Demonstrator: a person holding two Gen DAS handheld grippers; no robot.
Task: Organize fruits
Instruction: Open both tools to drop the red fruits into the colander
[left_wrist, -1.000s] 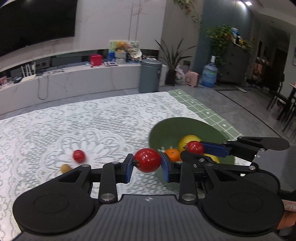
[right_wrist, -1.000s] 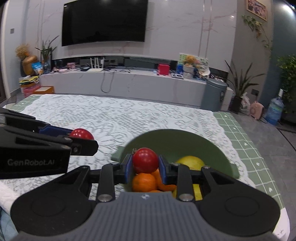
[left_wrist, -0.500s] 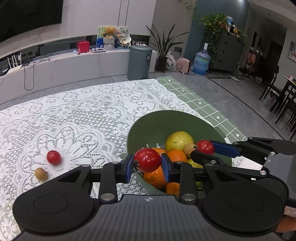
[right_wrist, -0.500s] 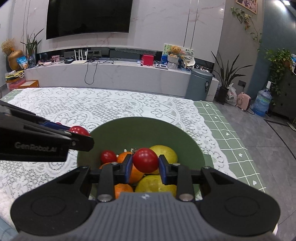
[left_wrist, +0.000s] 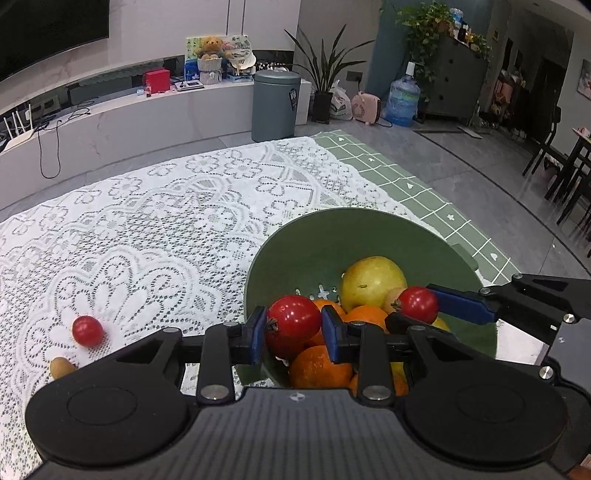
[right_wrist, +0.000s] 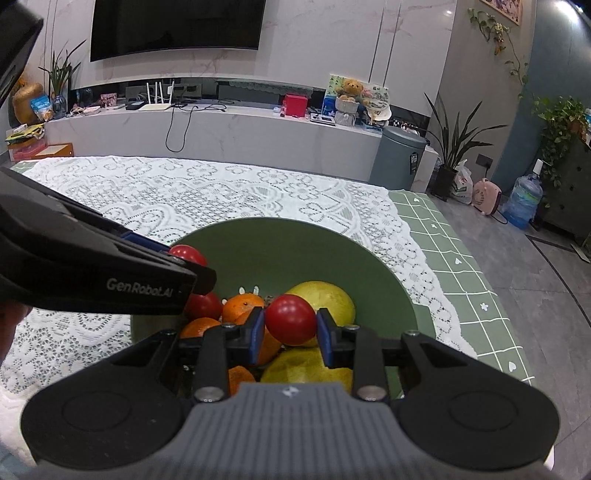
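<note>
A green bowl (left_wrist: 369, 229) (right_wrist: 295, 243) holds oranges (left_wrist: 319, 363), yellow-green pears (left_wrist: 371, 278) (right_wrist: 327, 293) and a red tomato (right_wrist: 203, 305). My left gripper (left_wrist: 293, 326) is shut on a red tomato (left_wrist: 293, 325) and holds it over the bowl's near-left rim. It also shows in the right wrist view (right_wrist: 184, 256). My right gripper (right_wrist: 290, 324) is shut on another red tomato (right_wrist: 290, 324) above the fruit in the bowl. It also shows in the left wrist view (left_wrist: 417, 304).
A red tomato (left_wrist: 87, 330) and a small brown fruit (left_wrist: 61, 367) lie on the white lace tablecloth (left_wrist: 147, 229) left of the bowl. The green checked cloth edge (left_wrist: 424, 199) lies to the right, with floor beyond.
Both grippers have moved forward over the bowl with their tomatoes. The bowl now looks larger and nearer in both views.
</note>
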